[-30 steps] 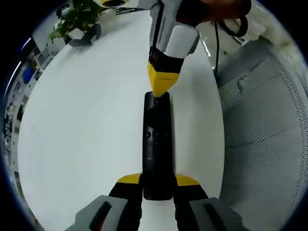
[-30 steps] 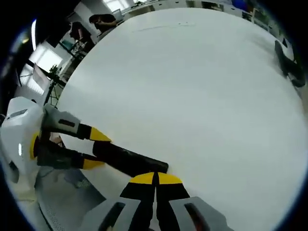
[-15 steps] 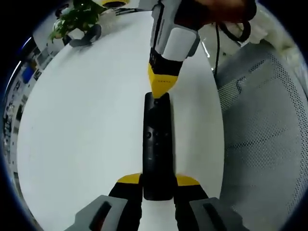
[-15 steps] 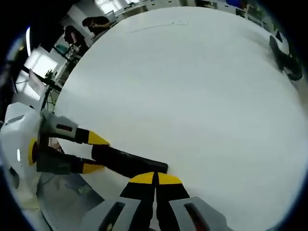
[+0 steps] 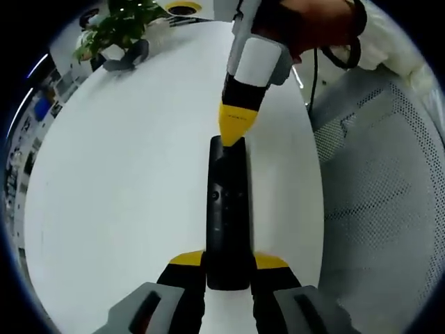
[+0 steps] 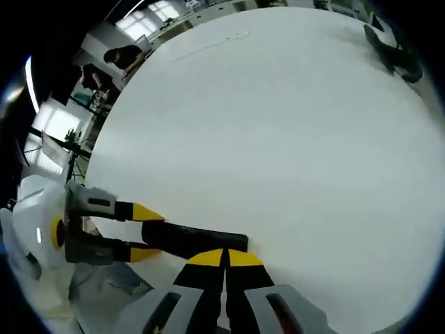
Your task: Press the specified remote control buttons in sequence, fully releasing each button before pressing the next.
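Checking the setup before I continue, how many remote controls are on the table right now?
1. The remote control lies on the white table, its near end held by the left gripper, the right gripper at its far end.

Left gripper clamped, right gripper closed.

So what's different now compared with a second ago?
The right hand-held gripper, jaws closed to a point, has tilted a little; its tip stays at the far end of the black remote. Whether it is pressing a button, I cannot tell. The left hand-held gripper still clamps the remote's near end, and the remote has not shifted on the white table.
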The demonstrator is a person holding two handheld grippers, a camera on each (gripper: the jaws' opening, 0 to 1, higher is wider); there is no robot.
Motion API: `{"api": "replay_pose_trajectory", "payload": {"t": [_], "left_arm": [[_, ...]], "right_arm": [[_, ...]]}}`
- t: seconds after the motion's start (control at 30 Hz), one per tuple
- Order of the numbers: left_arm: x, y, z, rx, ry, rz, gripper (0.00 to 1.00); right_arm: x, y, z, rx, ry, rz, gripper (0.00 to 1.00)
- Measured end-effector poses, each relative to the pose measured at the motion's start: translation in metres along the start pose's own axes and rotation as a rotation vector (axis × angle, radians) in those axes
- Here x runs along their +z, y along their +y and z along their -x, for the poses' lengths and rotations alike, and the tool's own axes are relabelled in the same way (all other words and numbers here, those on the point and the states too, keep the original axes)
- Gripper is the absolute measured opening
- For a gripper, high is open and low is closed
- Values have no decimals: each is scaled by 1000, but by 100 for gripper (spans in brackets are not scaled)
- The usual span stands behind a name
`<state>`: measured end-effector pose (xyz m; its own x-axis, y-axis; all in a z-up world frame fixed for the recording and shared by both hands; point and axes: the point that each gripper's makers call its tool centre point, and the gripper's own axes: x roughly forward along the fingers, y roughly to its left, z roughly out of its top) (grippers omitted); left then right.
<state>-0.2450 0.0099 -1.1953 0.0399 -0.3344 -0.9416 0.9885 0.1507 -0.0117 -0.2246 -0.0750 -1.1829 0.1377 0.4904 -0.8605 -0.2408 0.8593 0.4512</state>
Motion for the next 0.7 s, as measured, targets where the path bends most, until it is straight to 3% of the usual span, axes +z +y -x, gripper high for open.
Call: {"api": "replay_pose_trajectory", "payload": {"t": [0.7], "left_arm": [[-1,0,0,-7,-5,-18,23]], "right_arm": [[1,0,-6,-34,-3,73,0]]}}
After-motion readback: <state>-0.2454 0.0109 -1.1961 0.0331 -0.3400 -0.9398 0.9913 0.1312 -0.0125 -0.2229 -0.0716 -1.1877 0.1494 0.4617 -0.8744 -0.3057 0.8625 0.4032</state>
